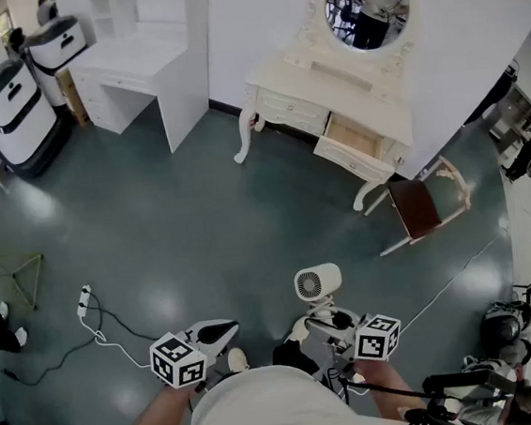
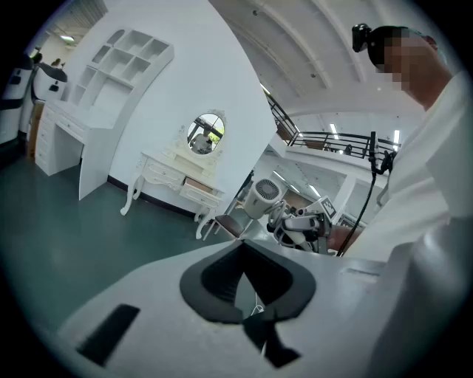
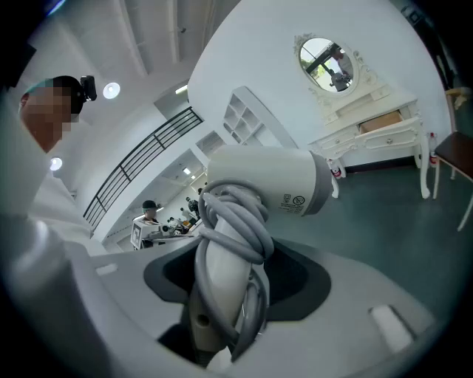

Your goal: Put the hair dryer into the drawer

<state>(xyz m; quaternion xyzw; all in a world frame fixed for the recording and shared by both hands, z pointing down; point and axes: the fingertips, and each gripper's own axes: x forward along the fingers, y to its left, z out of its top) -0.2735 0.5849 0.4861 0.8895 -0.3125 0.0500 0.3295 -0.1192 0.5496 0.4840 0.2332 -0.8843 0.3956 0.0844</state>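
While the right gripper (image 3: 222, 325) jaws clamp the upright hair dryer (image 3: 266, 188) by its handle, the open drawer (image 1: 352, 137) lies well ahead, up-right across the floor (image 1: 174, 235); left gripper (image 2: 260, 334) jaws closed, empty.

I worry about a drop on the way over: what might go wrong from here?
The right gripper grips the hair dryer by its handle, over the wrapped cord; the loops could shift and the dryer slip. The chair stands close by the open drawer of the dressing table, so the dryer might knock it on the approach.
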